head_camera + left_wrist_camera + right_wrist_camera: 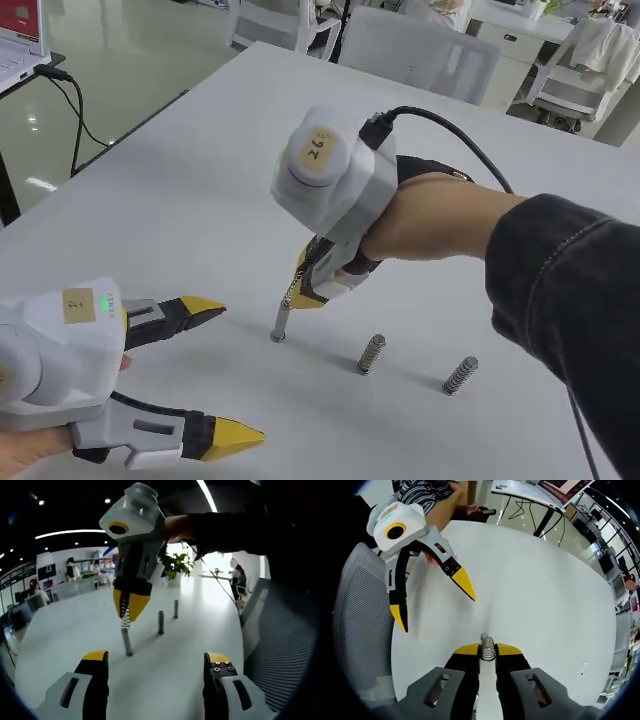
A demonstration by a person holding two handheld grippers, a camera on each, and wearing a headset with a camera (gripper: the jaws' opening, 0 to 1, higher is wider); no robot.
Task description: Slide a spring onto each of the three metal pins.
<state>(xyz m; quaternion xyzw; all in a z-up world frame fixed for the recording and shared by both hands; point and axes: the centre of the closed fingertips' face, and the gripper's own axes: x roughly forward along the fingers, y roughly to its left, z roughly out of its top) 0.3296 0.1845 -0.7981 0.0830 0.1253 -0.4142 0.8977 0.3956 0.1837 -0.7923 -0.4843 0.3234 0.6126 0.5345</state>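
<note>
Right gripper view: the right tongs (487, 652) are clamped on a small silver wire coil spring (488, 644), pinched across its coils with one end poking out past the yellow tips. In the head view that spring hangs upright with its lower end at the top of a bare grey metal pin (280, 325), the leftmost of the row. I cannot tell whether it has caught the tip.

The spring looks light and bouncy. Squeezed hard, it would probably bow or flick away, so the hold is best kept on the upper coils, leaving the lower end free and in line with the pin.

The left tongs (232, 370) hang with jaws wide apart and nothing between them, near and to the left of the pin, above the white worktop (200, 180).

There are three pins and three springs. Two springs already sit on pins, the middle spring-covered pin (371, 354) and the right spring-covered pin (460, 375), and one is in the grip.
</note>
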